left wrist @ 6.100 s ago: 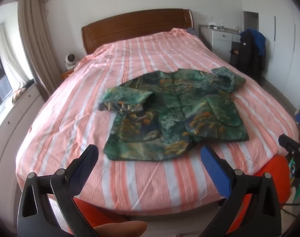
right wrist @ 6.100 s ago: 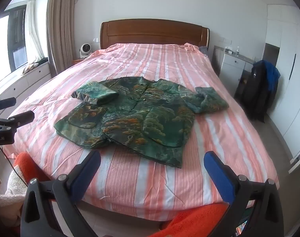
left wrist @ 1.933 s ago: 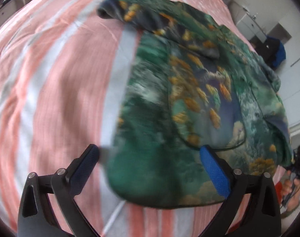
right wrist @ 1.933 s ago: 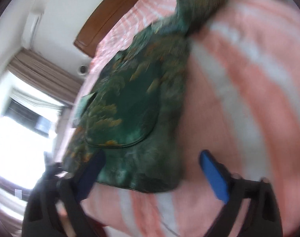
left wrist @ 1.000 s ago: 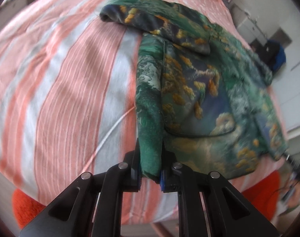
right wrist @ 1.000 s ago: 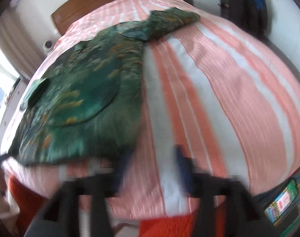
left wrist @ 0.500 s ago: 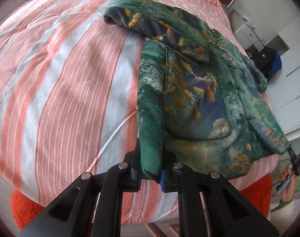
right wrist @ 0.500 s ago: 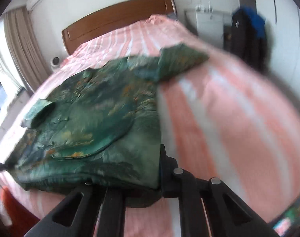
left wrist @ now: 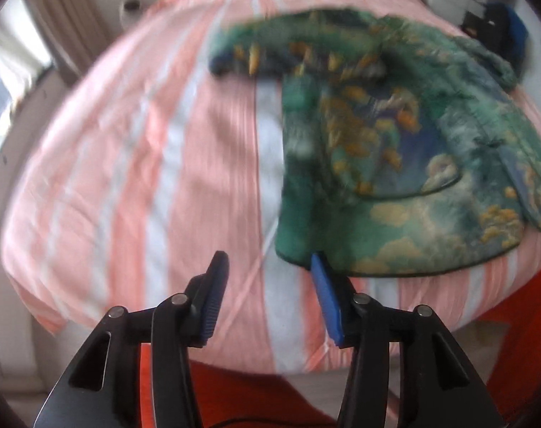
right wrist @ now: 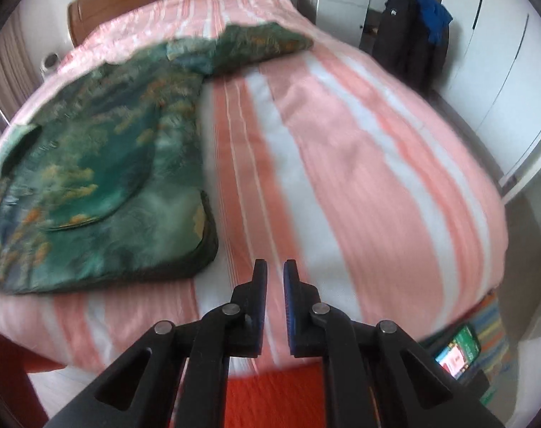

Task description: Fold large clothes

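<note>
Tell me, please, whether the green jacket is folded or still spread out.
Spread out: the green jacket lies flat on the bed, body unfolded, one sleeve extended.
</note>
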Action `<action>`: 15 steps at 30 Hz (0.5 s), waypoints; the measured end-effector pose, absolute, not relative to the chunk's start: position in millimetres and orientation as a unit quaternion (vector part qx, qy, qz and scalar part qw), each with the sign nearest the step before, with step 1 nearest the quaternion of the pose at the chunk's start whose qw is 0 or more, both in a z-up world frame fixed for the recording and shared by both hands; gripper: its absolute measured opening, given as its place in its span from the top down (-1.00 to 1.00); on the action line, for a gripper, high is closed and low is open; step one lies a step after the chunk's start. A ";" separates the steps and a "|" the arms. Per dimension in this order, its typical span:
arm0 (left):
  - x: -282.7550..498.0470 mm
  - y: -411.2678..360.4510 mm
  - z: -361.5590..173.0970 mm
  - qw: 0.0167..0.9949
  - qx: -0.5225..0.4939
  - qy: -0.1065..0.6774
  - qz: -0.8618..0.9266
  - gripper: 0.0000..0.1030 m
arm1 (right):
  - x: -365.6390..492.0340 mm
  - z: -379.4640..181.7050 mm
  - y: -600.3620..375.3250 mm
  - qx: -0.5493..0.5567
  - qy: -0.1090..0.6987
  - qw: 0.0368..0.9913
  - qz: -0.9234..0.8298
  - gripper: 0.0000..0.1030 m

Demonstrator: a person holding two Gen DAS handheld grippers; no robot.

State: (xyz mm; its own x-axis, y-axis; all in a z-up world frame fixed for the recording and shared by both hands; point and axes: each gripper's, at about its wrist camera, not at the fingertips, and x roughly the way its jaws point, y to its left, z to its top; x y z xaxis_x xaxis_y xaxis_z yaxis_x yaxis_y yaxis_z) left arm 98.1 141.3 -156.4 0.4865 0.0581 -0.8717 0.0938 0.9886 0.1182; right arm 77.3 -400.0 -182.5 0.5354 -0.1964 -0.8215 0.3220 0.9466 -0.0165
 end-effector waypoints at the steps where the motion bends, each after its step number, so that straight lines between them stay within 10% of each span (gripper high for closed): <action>1: 101.2 138.3 -144.3 0.866 0.077 0.493 -0.018 -0.19 | 73.5 -175.5 -395.6 0.063 0.447 0.880 -0.150 0.60; 4: 125.3 112.8 -103.4 0.894 0.102 0.432 -0.052 -0.63 | 68.2 -158.6 -388.0 0.078 0.400 0.901 -0.149 -0.10; 15: 282.5 -2.6 -186.5 0.850 0.261 0.454 -0.060 -0.87 | 78.2 -188.7 -273.8 0.147 0.380 0.913 0.006 -0.14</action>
